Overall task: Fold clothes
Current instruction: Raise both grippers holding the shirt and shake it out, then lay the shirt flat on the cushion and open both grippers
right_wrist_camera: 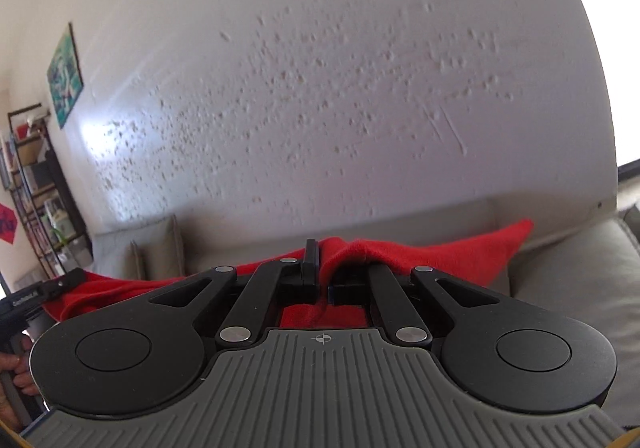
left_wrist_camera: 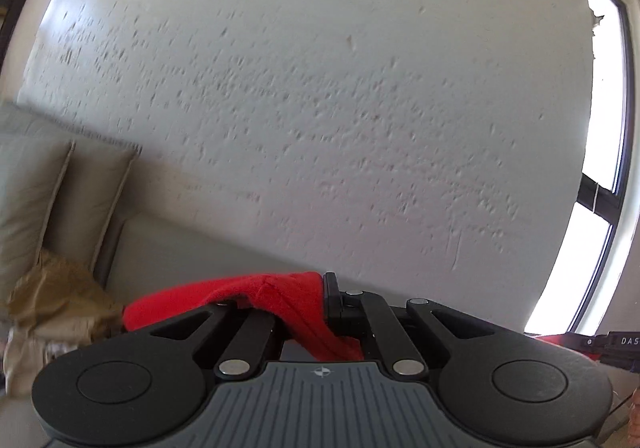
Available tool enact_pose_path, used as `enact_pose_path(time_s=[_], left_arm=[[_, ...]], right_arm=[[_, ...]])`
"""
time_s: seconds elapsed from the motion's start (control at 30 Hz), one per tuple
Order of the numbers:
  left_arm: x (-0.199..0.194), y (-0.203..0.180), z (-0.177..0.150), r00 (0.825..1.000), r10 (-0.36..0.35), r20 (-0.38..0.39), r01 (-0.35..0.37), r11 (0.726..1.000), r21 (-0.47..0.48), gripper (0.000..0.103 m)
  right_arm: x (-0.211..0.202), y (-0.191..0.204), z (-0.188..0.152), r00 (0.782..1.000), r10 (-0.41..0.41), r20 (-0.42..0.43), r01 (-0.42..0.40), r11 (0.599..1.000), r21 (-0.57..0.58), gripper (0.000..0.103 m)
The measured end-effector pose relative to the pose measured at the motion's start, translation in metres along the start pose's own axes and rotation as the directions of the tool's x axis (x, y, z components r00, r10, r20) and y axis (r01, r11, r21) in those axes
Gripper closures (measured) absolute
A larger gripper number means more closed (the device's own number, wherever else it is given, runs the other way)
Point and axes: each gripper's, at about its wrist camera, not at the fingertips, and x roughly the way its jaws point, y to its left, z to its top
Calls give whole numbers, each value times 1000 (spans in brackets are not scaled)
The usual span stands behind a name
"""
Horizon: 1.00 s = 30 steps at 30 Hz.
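Both jaws clenched on the same red garment (right_wrist_camera: 440, 256). My left gripper (left_wrist_camera: 325, 300) pinches a bunched fold of it; the cloth humps over the left finger and drops away under the linkage. My right gripper (right_wrist_camera: 316, 272) bites another fold, with fabric spilling to both sides of the closed fingers.

Where it is: held up between my two hands, in front of the pale sofa (right_wrist_camera: 568, 280) and the pitted white wall (right_wrist_camera: 320, 87). From the right wrist view, one pointed corner of the cloth reaches toward the sofa arm on the right; on the other side the fabric runs toward my left gripper, whose tip shows at that frame's left edge.

Orientation: long axis reads as running side to side, hand to hand, roughly level. Most of the garment hangs below both cameras, so I can't say whether it is a shirt or something else, nor which end is up.

Risks from here:
- Both grips are on gathered cloth, not a clean edge. Thin bites could slip if I pull the span taut.
- Uneven lowering would lay it skewed, giving a crooked fold.
- The hidden lower part may drag or tuck under on the seat cushion.
- A brown crumpled item (left_wrist_camera: 56, 300) lies on the sofa to the left; landing there would tangle them.
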Motion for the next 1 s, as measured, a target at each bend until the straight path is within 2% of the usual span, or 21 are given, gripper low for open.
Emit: enact_pose_path(time_s=[0.1, 0.23, 0.3, 0.37, 0.47, 0.63, 0.73, 0.83, 0.87, 0.93, 0.97, 1.0], left_arm=[[14, 32, -71, 986, 62, -157, -74, 995, -73, 102], [10, 74, -157, 930, 125, -345, -185, 972, -147, 102], [1, 91, -185, 901, 134, -413, -226, 957, -184, 102], [-8, 100, -200, 882, 148, -448, -253, 950, -183, 102], [-19, 106, -209, 872, 159, -463, -269, 946, -181, 102], [-35, 100, -207, 865, 166, -474, -272, 948, -164, 102], [-43, 94, -209, 846, 185, -499, -280, 952, -121, 102], [-48, 90, -221, 812, 213, -544, -305, 949, -82, 102], [-48, 91, -228, 795, 227, -563, -316, 947, -64, 102], [-49, 90, -241, 748, 263, -609, -341, 940, -13, 96], [-51, 88, -246, 726, 277, -629, -350, 937, 8, 91], [-56, 86, -249, 713, 283, -641, -354, 935, 19, 87]], right_arm=[[30, -38, -72, 988, -8, -153, 24, 994, 106, 100], [53, -79, -171, 939, -43, -342, 120, 971, 208, 100], [53, -92, -214, 909, -54, -412, 171, 952, 252, 100], [48, -100, -245, 888, -63, -455, 212, 936, 283, 100], [38, -98, -266, 879, -89, -468, 241, 931, 275, 100], [24, -89, -272, 869, -141, -474, 278, 932, 233, 101], [12, -84, -270, 862, -147, -485, 284, 933, 221, 101], [1, -80, -276, 843, -166, -511, 297, 937, 184, 101], [-2, -78, -278, 836, -175, -521, 300, 939, 166, 101], [-6, -76, -287, 823, -177, -540, 292, 947, 136, 98], [-9, -76, -291, 813, -180, -553, 292, 949, 121, 91], [-12, -75, -295, 800, -187, -571, 297, 949, 105, 88]])
